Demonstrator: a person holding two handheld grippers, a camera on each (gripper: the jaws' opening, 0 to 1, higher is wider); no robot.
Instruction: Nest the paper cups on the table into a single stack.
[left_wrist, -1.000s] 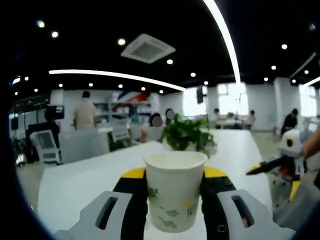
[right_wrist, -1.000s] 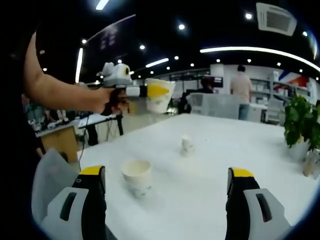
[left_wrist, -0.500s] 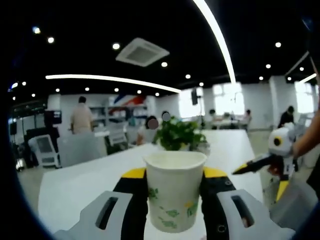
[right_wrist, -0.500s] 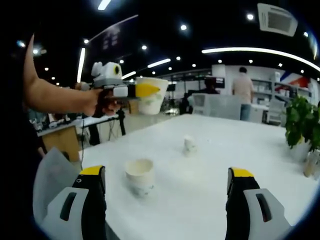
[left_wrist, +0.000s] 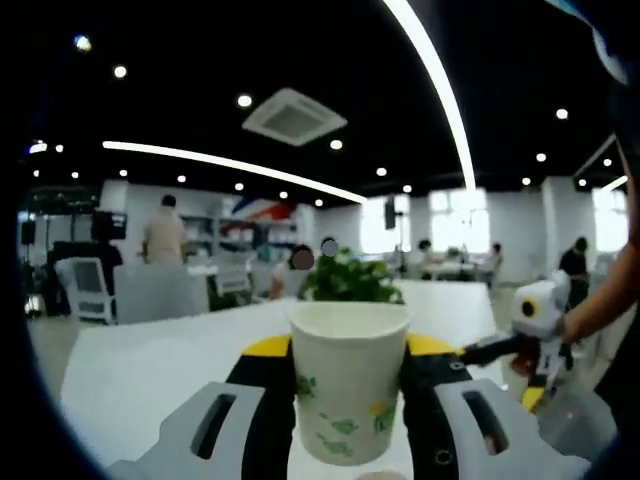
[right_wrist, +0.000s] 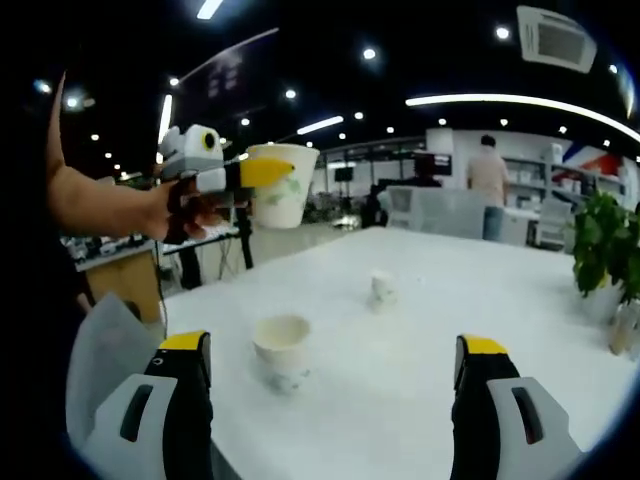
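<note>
Left claw (left_wrist: 348, 375) clamped on paper cup (left_wrist: 349, 380); right claw (right_wrist: 335, 375) wide, empty.

left gripper (left_wrist: 349, 395) raised with jaws clamped, right gripper (right_wrist: 335, 385) jaws spread wide

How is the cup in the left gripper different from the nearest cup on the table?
The held cup is clamped upright between the left gripper jaws, up in the air; the near cup stands free on the white table. The held cup's green print is clear; the near cup's is blurred. Both are open-topped paper cups.
</note>
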